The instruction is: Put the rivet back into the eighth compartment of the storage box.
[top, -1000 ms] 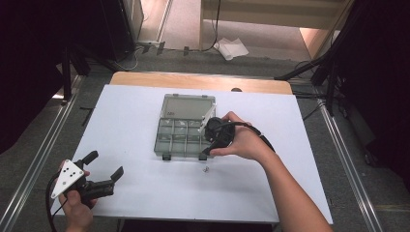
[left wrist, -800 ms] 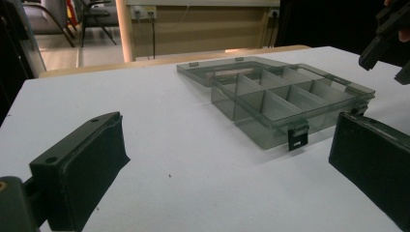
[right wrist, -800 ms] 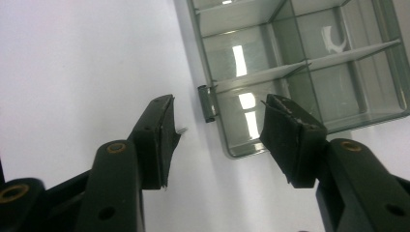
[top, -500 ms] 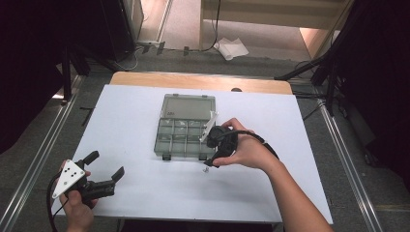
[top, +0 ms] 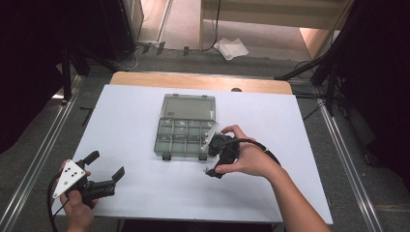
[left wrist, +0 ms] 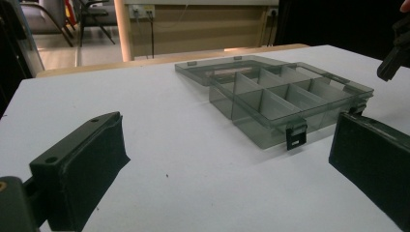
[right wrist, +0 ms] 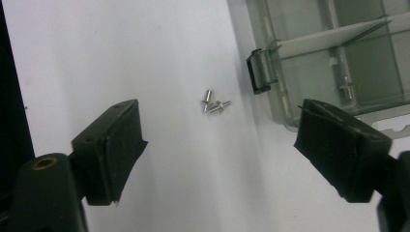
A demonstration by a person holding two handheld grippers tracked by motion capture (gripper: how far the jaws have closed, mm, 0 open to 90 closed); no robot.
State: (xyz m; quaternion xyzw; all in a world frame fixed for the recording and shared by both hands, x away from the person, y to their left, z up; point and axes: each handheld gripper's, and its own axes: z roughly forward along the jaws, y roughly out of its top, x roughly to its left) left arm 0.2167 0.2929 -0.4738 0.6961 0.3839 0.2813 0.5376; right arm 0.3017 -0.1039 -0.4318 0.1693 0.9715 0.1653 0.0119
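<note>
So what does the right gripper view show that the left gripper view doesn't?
The right gripper view shows small metal screws lying loose on the table beside the box's black latch, with another screw inside a compartment. The left gripper view shows the flat-open lid and the room beyond. Both show the clear compartment box, the white table, and wide-open jaws with nothing between them.

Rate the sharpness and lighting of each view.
High view: evenly lit, dark surroundings, soft detail on the white table. Left gripper view: the smoky transparent plastic compartment box is sharp, the near black fingers blurred. Right gripper view: dim, the small silver metal screws slightly soft.
</note>
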